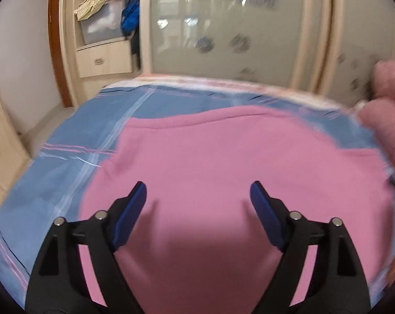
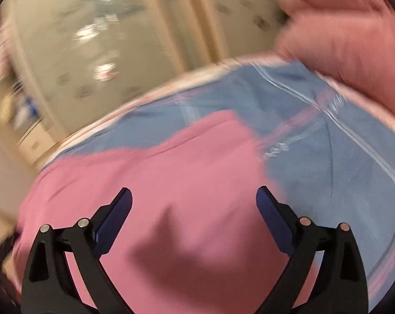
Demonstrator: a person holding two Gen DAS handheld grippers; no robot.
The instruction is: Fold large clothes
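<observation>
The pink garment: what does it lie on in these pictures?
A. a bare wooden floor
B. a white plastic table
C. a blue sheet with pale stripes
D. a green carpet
C: the pink garment lies spread on the blue sheet with pale stripes, which shows around its edges in both wrist views, while the left gripper and the right gripper are above it, open and empty.

blue bedsheet (image 1: 53, 178), frosted wardrobe door (image 1: 223, 26), pink blanket (image 2: 354, 39).

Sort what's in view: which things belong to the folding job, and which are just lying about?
Job: pink garment spread on the blue bedsheet; left tongs and right tongs, both open.

Lying about: pink blanket; cluttered clothes shelf; wardrobe door.
</observation>
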